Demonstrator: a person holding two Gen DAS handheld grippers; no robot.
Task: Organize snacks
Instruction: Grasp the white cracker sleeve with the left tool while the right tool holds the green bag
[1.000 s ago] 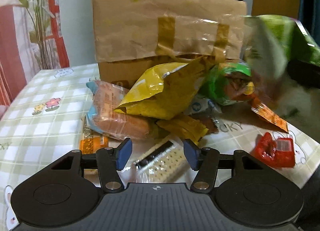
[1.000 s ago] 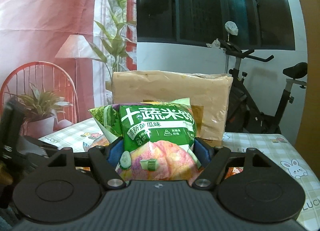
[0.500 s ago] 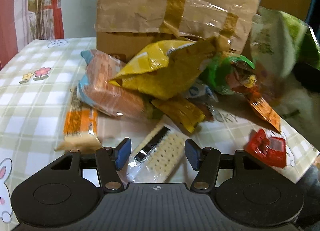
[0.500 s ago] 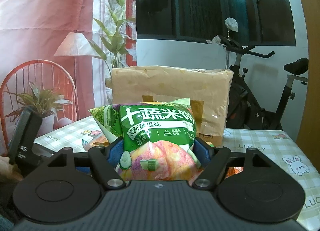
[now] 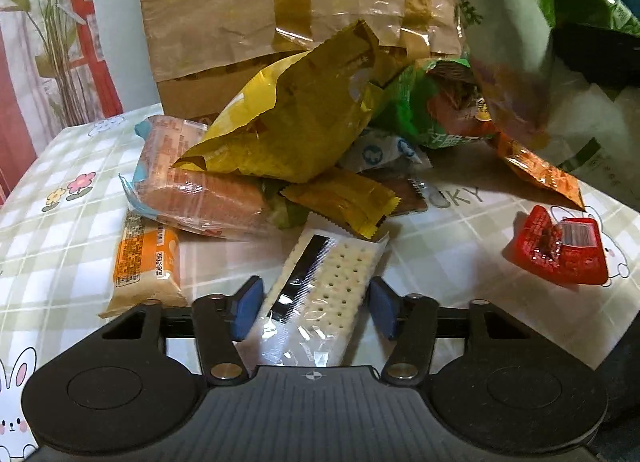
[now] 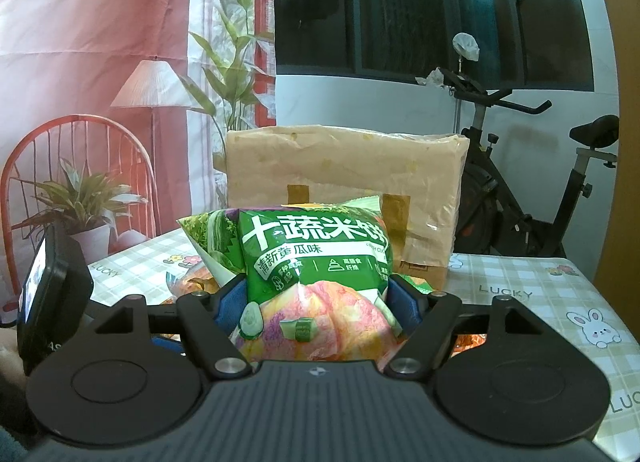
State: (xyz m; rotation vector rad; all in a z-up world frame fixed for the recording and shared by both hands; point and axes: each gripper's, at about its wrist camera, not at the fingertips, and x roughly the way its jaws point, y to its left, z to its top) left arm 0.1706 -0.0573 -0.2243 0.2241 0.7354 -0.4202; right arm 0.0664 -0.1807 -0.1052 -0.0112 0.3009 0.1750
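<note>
My left gripper (image 5: 314, 308) is open, its blue pads on either side of a clear cracker packet (image 5: 332, 286) lying on the checked tablecloth (image 5: 60, 197), not touching it. Behind lies a pile of snacks: a yellow bag (image 5: 292, 129), a pink-and-blue wafer pack (image 5: 196, 185), an orange bar (image 5: 144, 262), a green bag (image 5: 436, 109), and a red packet (image 5: 560, 250) at the right. My right gripper (image 6: 316, 302) is shut on a green rice-cracker bag (image 6: 316, 262), held above the table; that bag also shows in the left wrist view (image 5: 516, 21).
A taped cardboard box (image 5: 296, 9) stands behind the pile; it also shows in the right wrist view (image 6: 348, 177). An exercise bike (image 6: 532, 189) stands beyond the table. The left gripper's body (image 6: 52, 294) shows at the left of the right wrist view.
My left gripper has moved forward and down, so the cracker packet now lies between its pads. The right gripper keeps holding the green bag, nearly still.
</note>
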